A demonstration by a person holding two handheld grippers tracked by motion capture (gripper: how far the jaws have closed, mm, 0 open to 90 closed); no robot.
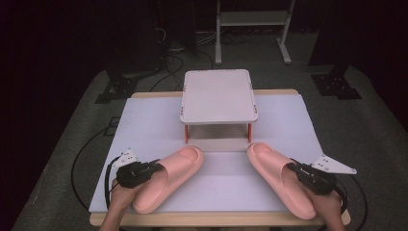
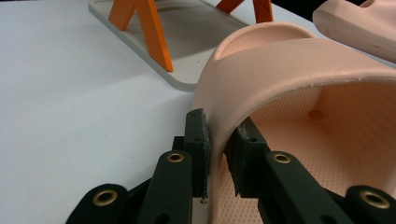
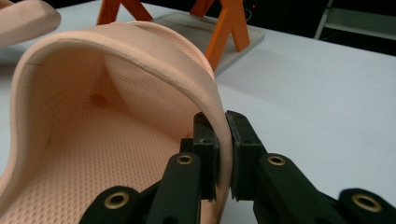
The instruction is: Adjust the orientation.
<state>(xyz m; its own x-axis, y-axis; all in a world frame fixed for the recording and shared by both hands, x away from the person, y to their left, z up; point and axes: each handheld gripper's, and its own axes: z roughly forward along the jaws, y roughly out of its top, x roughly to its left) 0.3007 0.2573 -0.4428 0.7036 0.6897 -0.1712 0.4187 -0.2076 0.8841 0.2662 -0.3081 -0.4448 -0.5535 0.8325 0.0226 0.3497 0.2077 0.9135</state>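
Pair of pink foam slides, one pinched in each gripper, just short of the little rack.

High view: left gripper (image 1: 153, 168) clamps left slide (image 1: 168, 179), right gripper (image 1: 294, 169) clamps right slide (image 1: 281, 179); toes aim at rack (image 1: 219, 96), top tray bare, nothing under it.
Left gripper view: jaws nearly shut on strap (image 2: 280, 60) edge, one inside, one outside. Looks light, soft, bendy; strap's prob. the best hold.
Right gripper view: same pinch on strap (image 3: 140, 46) wall, sole (image 3: 93, 158) inboard of jaws.
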